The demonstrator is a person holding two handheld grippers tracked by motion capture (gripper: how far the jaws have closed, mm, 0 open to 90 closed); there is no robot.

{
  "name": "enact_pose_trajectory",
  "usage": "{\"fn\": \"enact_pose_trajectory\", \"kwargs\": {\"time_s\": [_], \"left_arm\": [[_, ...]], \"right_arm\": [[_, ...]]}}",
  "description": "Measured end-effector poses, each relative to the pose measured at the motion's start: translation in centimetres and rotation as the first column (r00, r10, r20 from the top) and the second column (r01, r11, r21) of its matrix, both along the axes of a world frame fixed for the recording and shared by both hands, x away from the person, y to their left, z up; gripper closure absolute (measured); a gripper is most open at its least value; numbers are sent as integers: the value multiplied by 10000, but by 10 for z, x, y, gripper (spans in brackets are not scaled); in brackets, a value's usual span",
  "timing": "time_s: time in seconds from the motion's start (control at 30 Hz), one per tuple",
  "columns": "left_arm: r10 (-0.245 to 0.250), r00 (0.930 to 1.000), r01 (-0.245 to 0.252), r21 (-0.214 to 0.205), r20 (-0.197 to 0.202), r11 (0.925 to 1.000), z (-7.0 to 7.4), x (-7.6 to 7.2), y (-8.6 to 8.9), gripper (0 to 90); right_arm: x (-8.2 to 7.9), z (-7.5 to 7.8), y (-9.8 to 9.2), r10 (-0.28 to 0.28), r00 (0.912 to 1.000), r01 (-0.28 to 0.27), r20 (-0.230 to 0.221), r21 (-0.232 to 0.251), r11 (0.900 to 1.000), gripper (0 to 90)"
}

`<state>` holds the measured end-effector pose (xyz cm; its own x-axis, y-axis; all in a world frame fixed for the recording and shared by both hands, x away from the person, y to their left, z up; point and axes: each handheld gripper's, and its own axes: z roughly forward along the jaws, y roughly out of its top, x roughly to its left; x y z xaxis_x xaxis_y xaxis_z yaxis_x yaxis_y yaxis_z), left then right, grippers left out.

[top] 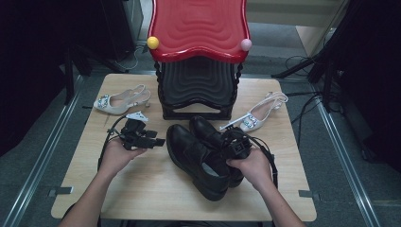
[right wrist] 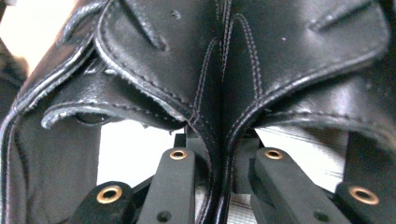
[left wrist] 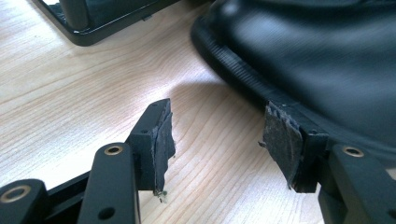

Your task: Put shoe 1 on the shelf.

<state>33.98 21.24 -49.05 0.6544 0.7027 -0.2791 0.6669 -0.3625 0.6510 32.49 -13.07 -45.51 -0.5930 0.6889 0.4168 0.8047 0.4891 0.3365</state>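
Resting on the table (top: 142, 189) in the person's left hand, the left gripper (top: 152, 139) stands released — in the left gripper view its 2 pads (left wrist: 161, 140) are well apart over bare wood, nothing between them. Just beside its right jaw lies the toe of the left black shoe (top: 194, 158), the sole edge close against that jaw. To the right of that shoe, and touching it, sits the right black shoe (top: 208, 132). The right gripper (top: 235, 144) is clenched on the 2 shoes together — in the right gripper view their inner side walls (right wrist: 219, 107) are pinched between its jaws.
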Motion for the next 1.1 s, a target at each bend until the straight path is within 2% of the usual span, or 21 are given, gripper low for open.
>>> {"fn": "enact_pose_trajectory", "kwargs": {"time_s": [0.17, 0.33, 0.4, 0.53, 0.7, 0.9, 1.1], "left_arm": [[47, 9999, -47, -29, 95, 10000, 2, -1, 6, 424], [158, 9999, -158, -126, 5, 9998, 1, 1, 11, 424], [83, 10000, -83, -11, 40, 10000, 0, 0, 8, 424], [-24, 10000, 23, 114, 56, 9999, 0, 0, 5, 425], [11, 10000, -10, -119, 55, 9999, 0, 0, 7, 425], [-29, 10000, 29, -75, 38, 10000, 0, 1, 8, 426], [4, 10000, -3, -137, 34, 9999, 0, 1, 8, 426]], "right_arm": [[-5, 13, -10, 76, 9997, -64, -211, 567, 9984, 833], [-13, 29, -24, -12, 10000, 5, 75, 873, 9962, 833], [-13, 37, -30, -155, 9998, 140, 122, 1194, 9928, 833], [-11, 55, -37, -576, 9971, 477, 491, 1834, 9819, 832], [4, 76, -36, -1029, 9914, 794, 807, 2540, 9639, 832], [30, 89, -22, -1612, 9822, 1278, 960, 2869, 9494, 832], [56, 100, -9, -2257, 9662, 1765, 1249, 3183, 9314, 832]]}}
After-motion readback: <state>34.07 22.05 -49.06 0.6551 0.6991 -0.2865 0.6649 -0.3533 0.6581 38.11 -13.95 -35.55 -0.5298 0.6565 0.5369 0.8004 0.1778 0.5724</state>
